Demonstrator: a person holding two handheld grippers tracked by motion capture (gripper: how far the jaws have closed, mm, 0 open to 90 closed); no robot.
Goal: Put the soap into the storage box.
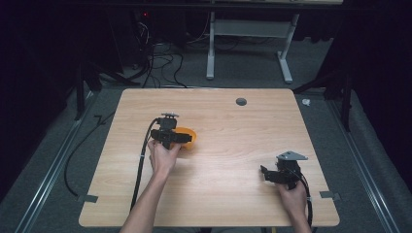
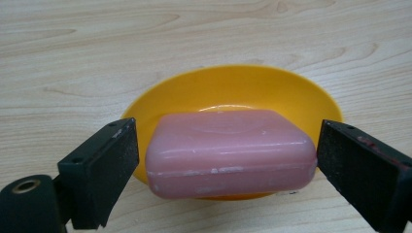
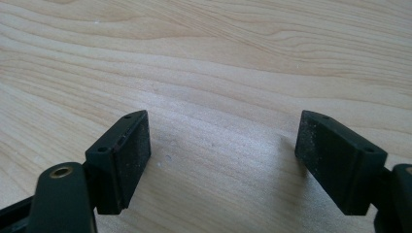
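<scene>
Soap: a pink, rounded rectangular bar of soap (image 2: 231, 153) lies in a shallow round orange plastic dish (image 2: 291, 94); its long side faces the camera, so its two short ends are presented to the jaws — an orientation that suits a grip across its length.
Dish: it sits on the pale wood-grain tabletop (image 1: 233, 160), left of centre, just beyond the left hand (image 1: 163, 158); its low wall leaves the upper part of the bar exposed for grasping.
Left claw: the left claw (image 2: 228, 165) stands wide open, straddling the bar; the jaws flank its two ends with a small gap on each side, so it holds nothing yet — by my reading it is lined up to close on the soap or has just let go; I cannot tell which.
Right claw: the right claw (image 3: 221, 160) is also spread open and empty, with bare wood between its jaws; in the high view it (image 1: 272, 174) is held low near the tabletop's right front corner, well apart from the dish — likely parked out of the way while the left does the work.
Caution: soap is slick; a squeeze off the ends' middles could let it slide or tip the light dish.
</scene>
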